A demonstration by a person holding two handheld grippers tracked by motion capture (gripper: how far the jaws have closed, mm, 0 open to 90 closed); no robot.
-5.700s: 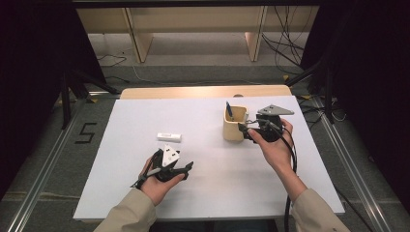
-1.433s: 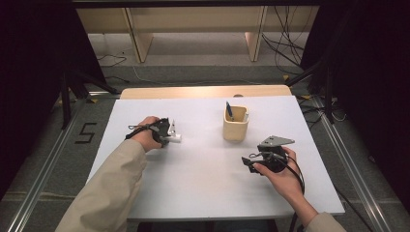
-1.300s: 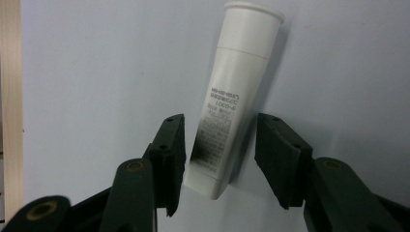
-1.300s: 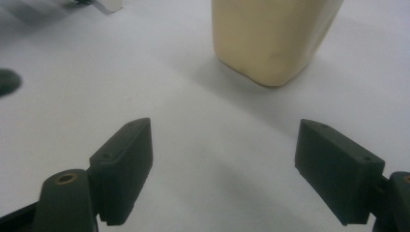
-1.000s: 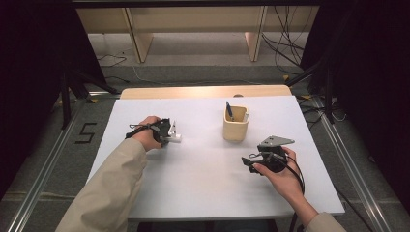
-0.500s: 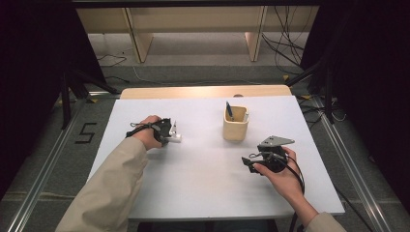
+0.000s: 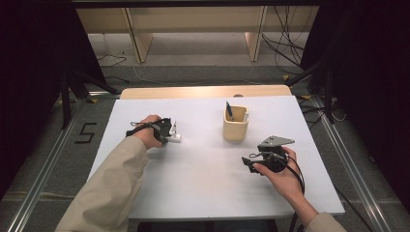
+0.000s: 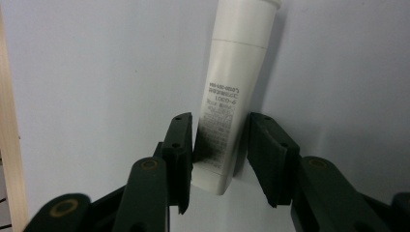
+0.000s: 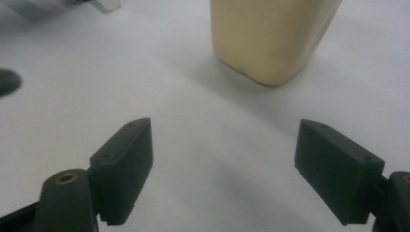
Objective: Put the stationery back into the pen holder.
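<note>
The left gripper is straddling a white tube that is lying flat on the white table, toward the left side of it in the high view, and the jaws have just been closing around it. In the left gripper view one pad is touching the tube's side while the other is standing just off it with a sliver of shadow between, so the grip is not yet clamped; I am reading it as a pinch in the making. The tube's long axis is running straight away from the claw, in line with the jaws, with the flat crimped end nearest the gripper and the rounded cap end pointing far away. That means the pads are squeezing across the narrow width, low on the body near the crimp, where fine grey print is showing on smooth, slightly glossy plastic. The left hand is right on it; the right hand is resting well apart, near the front right of the table. Its right gripper is standing wide and empty, pointing toward a beige cup with softly rounded matte walls, which is holding a dark pen upright. The tube will likely flex under pressure, so a gentle squeeze seems wise.
</note>
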